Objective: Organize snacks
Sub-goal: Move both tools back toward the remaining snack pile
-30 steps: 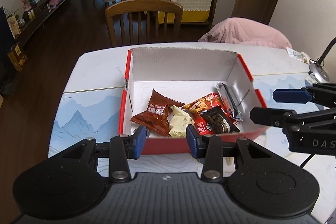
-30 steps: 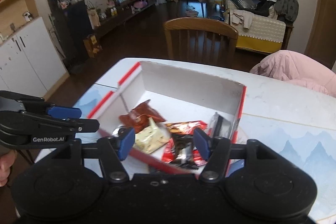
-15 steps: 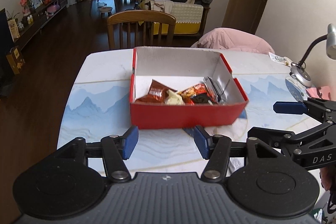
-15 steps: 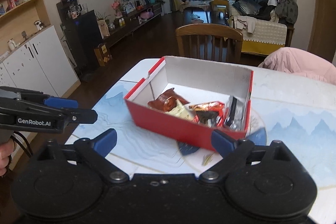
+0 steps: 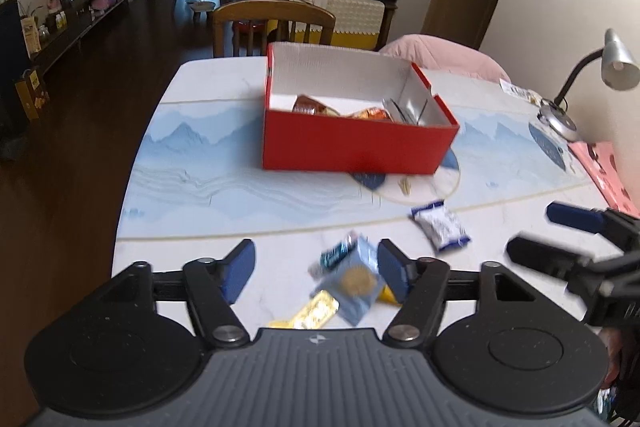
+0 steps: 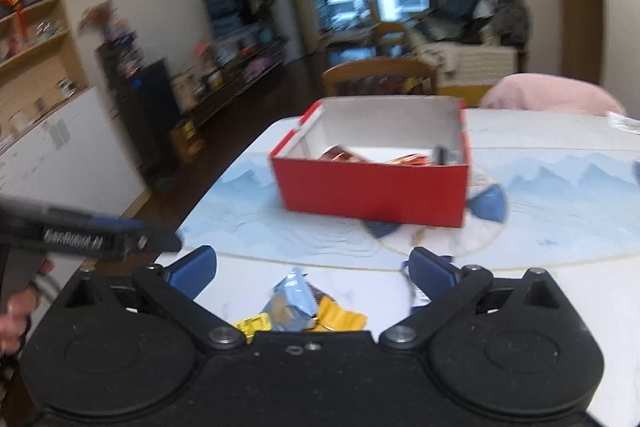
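A red box [image 5: 356,143] with white inside stands mid-table and holds several snack packets [image 5: 316,105]; it also shows in the right wrist view [image 6: 372,187]. Loose snacks lie near the table's front edge: a light blue cookie packet [image 5: 356,283], a gold bar [image 5: 316,311], a teal wrapper [image 5: 336,253] and a white-blue packet [image 5: 440,225]. My left gripper [image 5: 316,271] is open and empty above the blue packet. My right gripper [image 6: 312,273] is open and empty over the blue packet [image 6: 290,301] and yellow wrappers [image 6: 340,317].
A wooden chair [image 5: 274,25] stands behind the table's far edge. A desk lamp [image 5: 576,83] and a pink item [image 5: 604,171] are at the right. A pink cushion [image 5: 444,55] lies beyond the box. The table's left edge [image 5: 132,179] drops to dark floor.
Both grippers have pulled back from the box toward the table's front edge and opened wider. The loose snacks near the front edge have come into view.
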Tool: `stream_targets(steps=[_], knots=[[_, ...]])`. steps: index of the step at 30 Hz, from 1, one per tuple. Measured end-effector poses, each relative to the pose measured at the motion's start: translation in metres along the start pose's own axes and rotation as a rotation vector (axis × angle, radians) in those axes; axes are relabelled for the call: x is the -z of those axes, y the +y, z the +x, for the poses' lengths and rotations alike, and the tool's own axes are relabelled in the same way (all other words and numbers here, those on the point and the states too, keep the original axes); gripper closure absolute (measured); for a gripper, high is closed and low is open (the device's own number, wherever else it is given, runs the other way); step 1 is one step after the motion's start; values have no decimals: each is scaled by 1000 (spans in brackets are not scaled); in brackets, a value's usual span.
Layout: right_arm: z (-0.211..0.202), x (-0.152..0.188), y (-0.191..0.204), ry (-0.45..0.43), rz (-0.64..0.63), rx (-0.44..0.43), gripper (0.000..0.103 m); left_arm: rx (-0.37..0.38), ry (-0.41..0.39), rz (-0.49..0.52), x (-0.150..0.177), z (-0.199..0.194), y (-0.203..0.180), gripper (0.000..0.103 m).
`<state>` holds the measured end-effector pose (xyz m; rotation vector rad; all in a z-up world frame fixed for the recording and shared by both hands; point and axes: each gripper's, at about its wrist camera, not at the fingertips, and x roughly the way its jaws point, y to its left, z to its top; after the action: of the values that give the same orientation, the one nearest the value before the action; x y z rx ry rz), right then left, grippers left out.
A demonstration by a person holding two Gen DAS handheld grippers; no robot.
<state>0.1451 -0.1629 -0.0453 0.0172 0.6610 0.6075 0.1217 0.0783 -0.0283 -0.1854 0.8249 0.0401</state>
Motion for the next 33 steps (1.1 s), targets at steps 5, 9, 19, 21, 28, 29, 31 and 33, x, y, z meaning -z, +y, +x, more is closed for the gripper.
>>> stream_targets(steps=[5, 9, 19, 21, 28, 29, 31, 33], knots=[[-5, 16, -10, 38, 132, -43, 0, 9, 6, -11, 23, -3, 8, 29], [2, 27, -5, 115, 162, -70, 0, 8, 40, -3, 41, 4, 15, 28], [11, 36, -4, 207, 210, -130, 0, 33, 168, 11, 74, 40, 27, 28], [14, 38, -10, 216, 221, -128, 0, 31, 190, 33, 77, 50, 26, 28], [47, 40, -32, 225, 155, -18, 0, 16, 274, 91, 84, 90, 27, 28], [50, 41, -35, 227, 148, -19, 0, 9, 285, 102, 85, 95, 28, 28], [56, 43, -41, 227, 133, 1, 0, -3, 297, 125, 85, 102, 28, 28], [62, 44, -46, 228, 100, 30, 0, -10, 310, 143, 85, 107, 28, 28]])
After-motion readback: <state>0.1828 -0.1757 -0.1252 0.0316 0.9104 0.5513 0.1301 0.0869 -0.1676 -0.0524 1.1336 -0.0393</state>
